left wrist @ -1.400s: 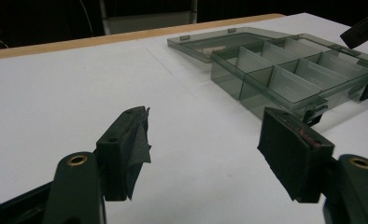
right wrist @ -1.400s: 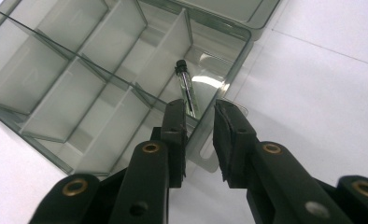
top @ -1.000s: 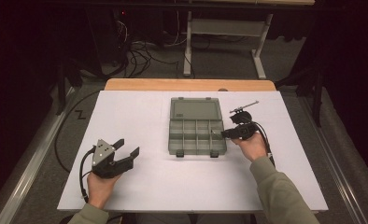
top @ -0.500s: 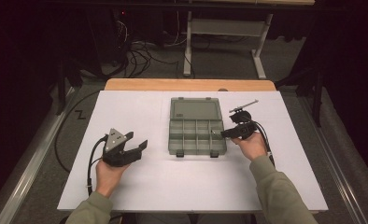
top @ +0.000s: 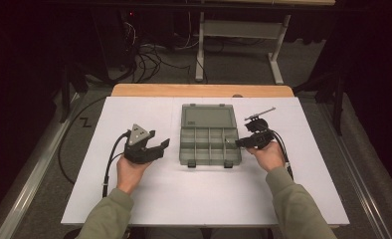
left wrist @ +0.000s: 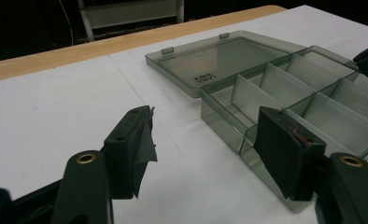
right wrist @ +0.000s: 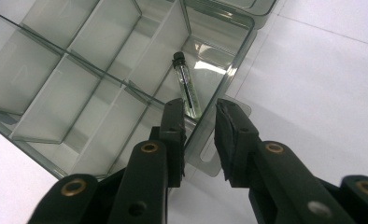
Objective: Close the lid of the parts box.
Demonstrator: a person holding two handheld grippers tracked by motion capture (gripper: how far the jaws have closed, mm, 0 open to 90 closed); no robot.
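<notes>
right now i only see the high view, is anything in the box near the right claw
observer: yes, a glass vial with a black cap lies in the corner compartment of the clear box.
operator: is the claw holding it
observer: no, the right claw is open. The vial's near end lies just past its tips, and I cannot tell whether they touch.
operator: anything in the other compartments
observer: the ones next to it in the right gripper view look empty.
</notes>
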